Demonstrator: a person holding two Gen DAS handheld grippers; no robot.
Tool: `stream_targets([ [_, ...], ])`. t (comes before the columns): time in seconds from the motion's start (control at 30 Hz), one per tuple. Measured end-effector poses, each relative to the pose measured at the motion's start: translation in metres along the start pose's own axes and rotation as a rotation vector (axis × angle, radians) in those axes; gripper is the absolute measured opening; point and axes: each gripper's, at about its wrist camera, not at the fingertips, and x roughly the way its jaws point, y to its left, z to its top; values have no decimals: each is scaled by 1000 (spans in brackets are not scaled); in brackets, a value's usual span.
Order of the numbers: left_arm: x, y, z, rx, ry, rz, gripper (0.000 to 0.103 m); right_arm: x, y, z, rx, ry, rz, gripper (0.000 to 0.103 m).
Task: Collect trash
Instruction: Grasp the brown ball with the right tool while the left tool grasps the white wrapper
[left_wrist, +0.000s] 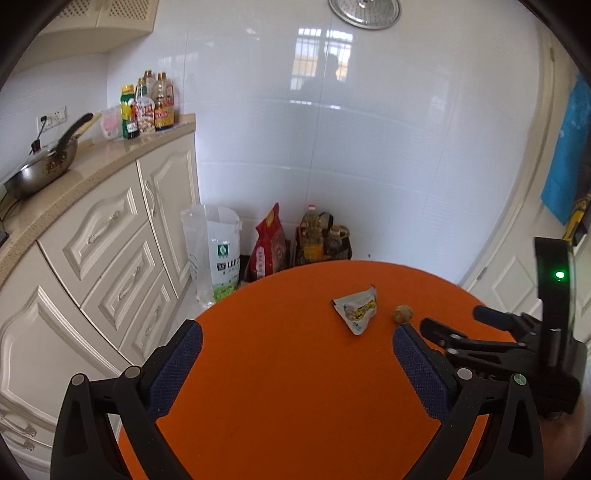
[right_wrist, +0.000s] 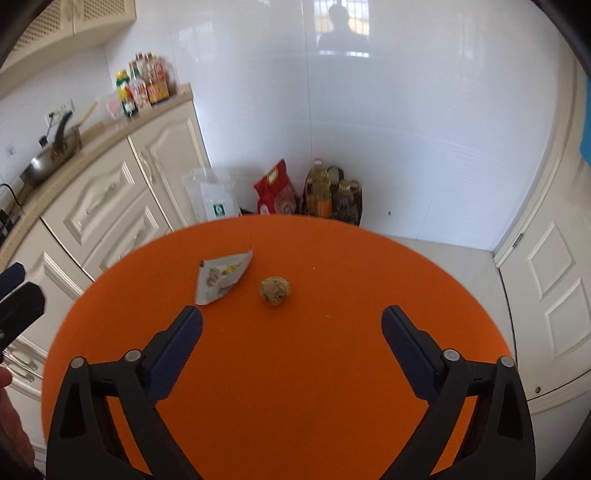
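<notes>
Right gripper (right_wrist: 291, 325): jaws wide, empty, near the crumpled ball (right_wrist: 275, 291).
Left gripper (left_wrist: 297, 345): wide, empty.
Wrapper (right_wrist: 223, 277): lies flat, left of ball.
Risk: ball may roll off the orange table (right_wrist: 332, 369) if nudged.

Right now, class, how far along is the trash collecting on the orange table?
Nothing looks collected yet: the torn wrapper and crumpled ball both lie on the orange table. Nothing is in hand; the right tool and left tool are open and empty. Both pieces remain.
</notes>
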Motion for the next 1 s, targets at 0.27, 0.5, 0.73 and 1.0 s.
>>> stream_targets([
  [0.27, 98, -15, 38, 7, 78, -5, 101, 55, -1, 4, -10, 53, 25, 64],
  [0.5, 150, -29, 49, 36, 117, -26, 102, 56, 4, 0, -44, 25, 41, 26],
  [0.73, 189, -57, 51, 94, 148, -58, 102, 32, -29, -6, 61, -1, 65, 26],
  [1.0, 262, -89, 54, 172, 195, -45, 87, 7, -46, -8, 78, -19, 35, 26],
])
